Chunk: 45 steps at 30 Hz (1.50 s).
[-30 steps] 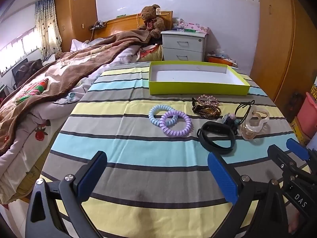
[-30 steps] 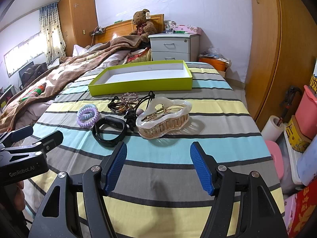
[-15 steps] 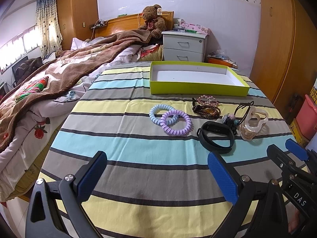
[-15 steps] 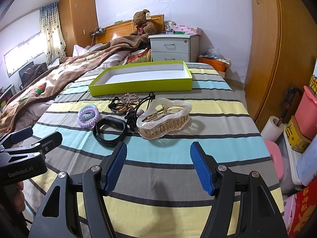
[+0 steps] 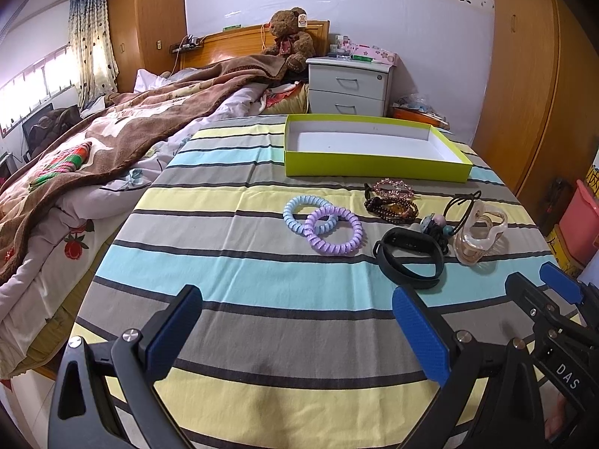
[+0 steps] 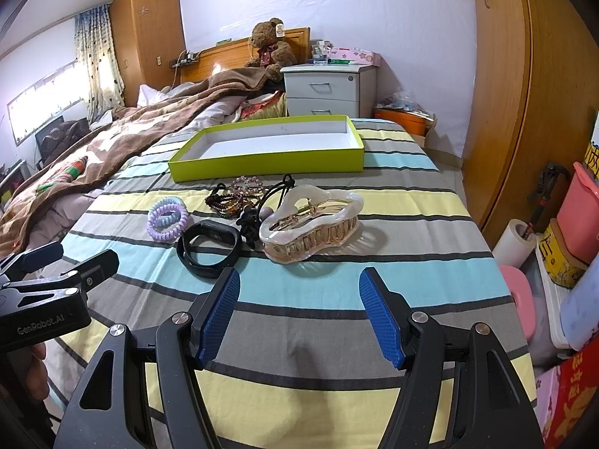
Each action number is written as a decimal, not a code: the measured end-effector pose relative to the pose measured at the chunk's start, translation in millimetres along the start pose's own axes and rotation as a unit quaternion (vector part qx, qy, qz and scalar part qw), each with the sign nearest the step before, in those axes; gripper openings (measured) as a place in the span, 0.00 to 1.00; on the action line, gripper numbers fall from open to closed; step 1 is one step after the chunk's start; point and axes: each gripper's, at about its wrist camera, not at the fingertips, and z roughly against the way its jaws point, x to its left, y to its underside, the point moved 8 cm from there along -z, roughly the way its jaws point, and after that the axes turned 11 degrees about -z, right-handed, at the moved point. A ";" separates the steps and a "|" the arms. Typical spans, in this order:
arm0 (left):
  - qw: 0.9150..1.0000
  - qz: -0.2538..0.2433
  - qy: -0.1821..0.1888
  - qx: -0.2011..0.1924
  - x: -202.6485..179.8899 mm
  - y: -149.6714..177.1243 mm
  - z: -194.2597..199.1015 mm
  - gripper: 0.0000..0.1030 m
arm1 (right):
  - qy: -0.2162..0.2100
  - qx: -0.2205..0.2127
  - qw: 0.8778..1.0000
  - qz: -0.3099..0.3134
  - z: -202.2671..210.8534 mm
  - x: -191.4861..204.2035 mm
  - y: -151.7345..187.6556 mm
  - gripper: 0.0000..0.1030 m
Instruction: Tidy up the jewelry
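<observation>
From the left wrist view, the left gripper (image 5: 295,321) hovered low over the striped tablecloth (image 5: 243,262), its blue-padded fingers (image 5: 174,331) spread wide with nothing between them. The jewelry lay ahead and to the right of it, well apart from the fingertips: a purple coil hair tie (image 5: 334,230) overlapping a light blue coil hair tie (image 5: 299,214), a black wristband (image 5: 410,257) nearest the right finger, and beyond these a dark beaded bracelet (image 5: 391,207) with a pink beaded piece (image 5: 393,188) touching its far side. A translucent claw hair clip (image 5: 479,231) sat furthest right, beside a black hair elastic with beads (image 5: 436,226). The lime-green tray (image 5: 374,166) stood further back, white inside (nothing visible in it). The right gripper (image 5: 554,292) showed at the right edge, level with the left.

From the right wrist view, the right gripper (image 6: 299,318) was also held low and roughly level, fingers (image 6: 380,320) wide apart and holding nothing. The claw hair clip (image 6: 310,224) lay just ahead of the gap, close to the fingertips but not touching; it was pearly white with amber teeth and a gold spring. The black wristband (image 6: 209,247) lay just beyond the left fingertip, the coil hair ties (image 6: 167,219) stacked further left. The beaded bracelet (image 6: 224,202) lay behind, the tray (image 6: 269,166) beyond that. The left gripper (image 6: 60,265) appeared at the left edge, its jaws parted.
</observation>
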 end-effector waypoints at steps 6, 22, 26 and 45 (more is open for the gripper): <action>1.000 -0.001 -0.001 -0.001 0.2 0.0 1.0 1.00 | 0.000 -0.001 1.000 -0.001 0.4 0.9 -0.8 0.65; 1.000 0.000 0.000 -0.002 -1.0 -0.4 0.1 1.00 | 0.000 -0.002 1.000 -0.001 0.6 0.7 -1.0 0.65; 1.000 0.000 0.000 -0.001 -1.0 0.0 0.0 1.00 | 0.001 -0.001 1.000 -0.001 0.7 0.6 -0.9 0.65; 1.000 0.001 0.008 0.004 2.6 0.5 -2.5 1.00 | 0.010 -0.002 1.000 -0.014 -0.9 -9.2 -9.6 0.65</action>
